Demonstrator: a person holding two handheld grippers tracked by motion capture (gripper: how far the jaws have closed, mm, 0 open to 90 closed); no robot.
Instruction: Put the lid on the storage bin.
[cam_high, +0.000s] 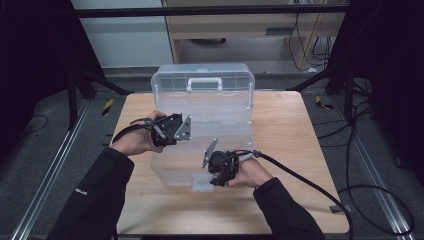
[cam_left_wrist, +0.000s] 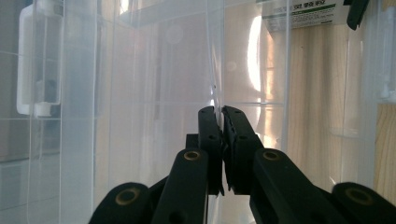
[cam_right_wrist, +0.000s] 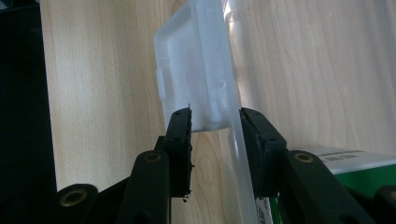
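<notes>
A clear plastic storage box (cam_high: 215, 117) stands on the wooden table (cam_high: 295, 145), its lid up at the back with a white handle (cam_high: 204, 83). My left gripper (cam_high: 181, 131) reaches in from the box's left side. In the left gripper view its jaws (cam_left_wrist: 221, 114) are pinched on a thin clear wall (cam_left_wrist: 214, 56) of the box. My right gripper (cam_high: 212, 179) is at the box's near side. In the right gripper view its jaws (cam_right_wrist: 215, 116) sit on either side of the white front latch (cam_right_wrist: 196, 70) and the clear rim, pads against them.
A white latch (cam_left_wrist: 39, 60) shows through the plastic in the left gripper view. A printed label (cam_left_wrist: 303, 11) and a green-and-white pack (cam_right_wrist: 345, 163) lie by the box. Black cables (cam_high: 350, 190) trail off the table's right side. Dark frame posts flank the table.
</notes>
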